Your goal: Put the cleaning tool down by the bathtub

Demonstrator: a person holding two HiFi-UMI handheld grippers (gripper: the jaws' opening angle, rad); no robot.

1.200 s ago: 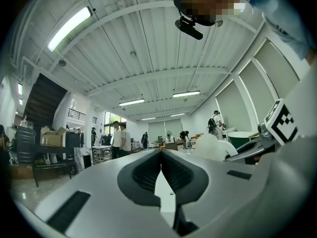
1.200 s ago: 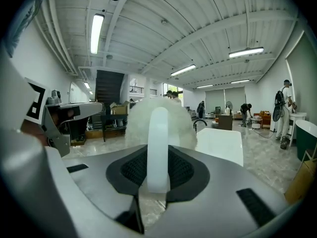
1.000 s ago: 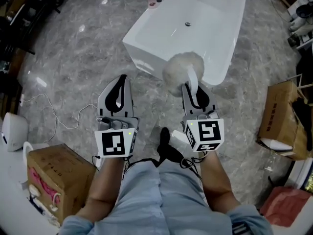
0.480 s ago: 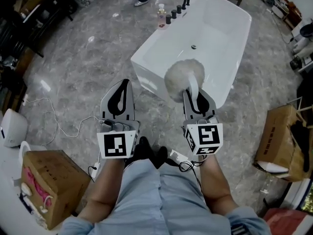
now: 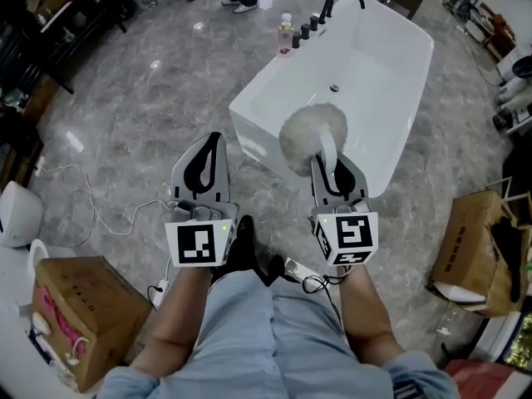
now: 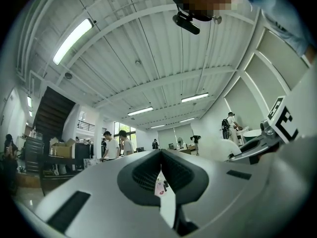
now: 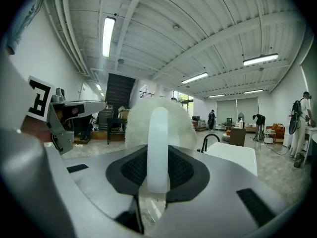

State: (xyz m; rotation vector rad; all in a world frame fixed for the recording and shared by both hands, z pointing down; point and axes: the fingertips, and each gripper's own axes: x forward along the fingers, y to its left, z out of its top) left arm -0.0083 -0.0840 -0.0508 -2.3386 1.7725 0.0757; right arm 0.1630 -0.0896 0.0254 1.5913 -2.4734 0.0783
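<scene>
One bathtub (image 5: 259, 136) on marbled floor (image 5: 141, 115)

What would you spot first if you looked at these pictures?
The big white bathtub jumps out first, standing straight ahead on the grey marble floor. Right in front of it is a fluffy white cleaning tool, like a puffball on a handle, gripped by the right gripper. The left gripper beside it is shut and holds nothing.
</scene>
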